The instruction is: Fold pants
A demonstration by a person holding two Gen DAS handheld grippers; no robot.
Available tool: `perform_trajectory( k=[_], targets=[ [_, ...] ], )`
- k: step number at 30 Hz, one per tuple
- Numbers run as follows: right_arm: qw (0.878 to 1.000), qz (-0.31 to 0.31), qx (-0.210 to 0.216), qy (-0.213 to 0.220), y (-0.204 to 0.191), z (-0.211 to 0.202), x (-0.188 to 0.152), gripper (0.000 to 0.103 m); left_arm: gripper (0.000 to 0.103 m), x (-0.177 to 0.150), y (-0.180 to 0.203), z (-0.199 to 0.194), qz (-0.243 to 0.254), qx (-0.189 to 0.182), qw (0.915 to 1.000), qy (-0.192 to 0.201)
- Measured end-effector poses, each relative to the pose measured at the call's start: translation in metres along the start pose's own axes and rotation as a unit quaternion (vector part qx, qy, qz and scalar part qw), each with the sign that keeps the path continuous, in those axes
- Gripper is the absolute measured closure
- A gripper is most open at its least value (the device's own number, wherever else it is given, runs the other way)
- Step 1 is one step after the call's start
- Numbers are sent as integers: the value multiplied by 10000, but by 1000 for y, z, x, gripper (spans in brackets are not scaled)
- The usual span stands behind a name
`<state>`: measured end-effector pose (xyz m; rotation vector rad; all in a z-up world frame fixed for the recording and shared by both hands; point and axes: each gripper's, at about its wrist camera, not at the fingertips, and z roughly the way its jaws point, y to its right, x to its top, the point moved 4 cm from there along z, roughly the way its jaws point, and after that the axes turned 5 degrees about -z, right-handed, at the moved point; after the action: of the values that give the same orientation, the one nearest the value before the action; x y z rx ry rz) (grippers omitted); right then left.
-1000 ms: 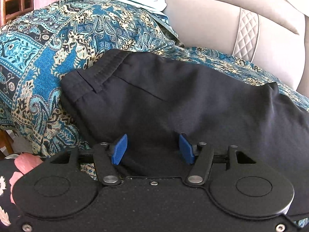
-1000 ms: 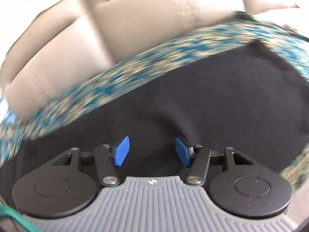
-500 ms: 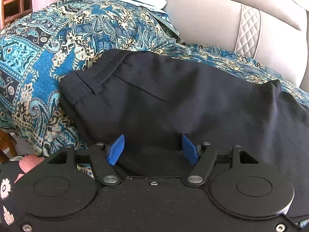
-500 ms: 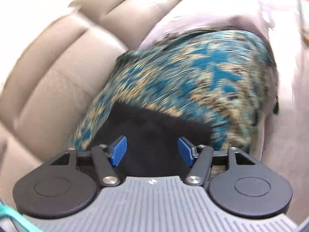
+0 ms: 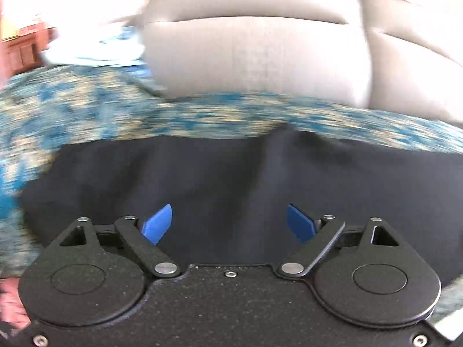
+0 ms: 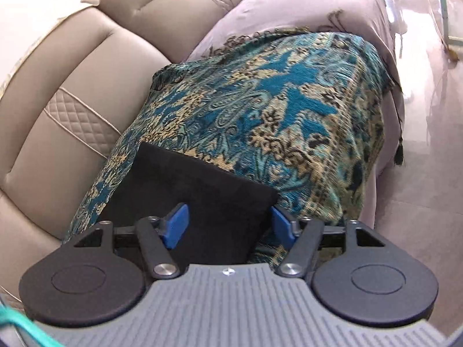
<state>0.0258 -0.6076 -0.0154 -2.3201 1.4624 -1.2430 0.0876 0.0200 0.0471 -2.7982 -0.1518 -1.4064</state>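
Both tools, left tool and right tool, are held spread, empty, over the pants; a one-layer pinch at the hem risks dragging the throw

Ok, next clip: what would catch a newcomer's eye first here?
The teal and gold patterned throw draped over the beige sofa stands out most. On it lie the dark pants, their squared end just ahead of the open right gripper. The left gripper is open too, over dark cloth.
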Motion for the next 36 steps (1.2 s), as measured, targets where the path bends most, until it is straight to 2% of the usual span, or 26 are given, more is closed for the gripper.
perform_trajectory(
  k=[7,13,17,20,24,27,28,29,30,31,33,36],
  targets=[
    [9973,-722,-94,-7,-19,8,-4,23,15,-18,88,9,296,-934,9940,-484],
    [9902,-1387,154,-19,-33,14,-7,26,15,-28,143,6,491,-1423,9863,-678],
    [9887,-1468,306,-55,-42,15,-9,35,16,-26,197,7,609,-2064,9717,-975],
    [9884,-1481,345,-54,-46,18,-9,36,23,-27,242,5,796,-2477,9612,-922],
    [9880,-1498,384,-31,-48,22,-8,37,33,-35,295,5,1231,-2513,9587,-514],
    [9894,-1395,401,-28,-48,23,-5,45,40,-50,321,10,1551,-2393,9568,-568],
    [9901,-1346,394,-21,-47,24,-4,55,37,-56,327,12,1715,-2292,9571,-454],
    [9911,-1289,343,-17,-46,25,-3,72,37,-62,333,10,1978,-2149,9562,-208],
    [9919,-1248,229,-19,-44,25,-2,81,36,-68,338,8,2214,-2038,9536,-62],
    [9930,-1179,29,-10,-43,26,-1,90,37,-70,339,6,2252,-2049,9525,8],
    [9957,-930,-31,-12,-40,26,0,91,37,-70,334,4,2125,-2216,9515,-205],
    [9963,-842,-158,35,-42,26,0,92,47,-54,306,5,1670,-2338,9564,-528]
  ],
)
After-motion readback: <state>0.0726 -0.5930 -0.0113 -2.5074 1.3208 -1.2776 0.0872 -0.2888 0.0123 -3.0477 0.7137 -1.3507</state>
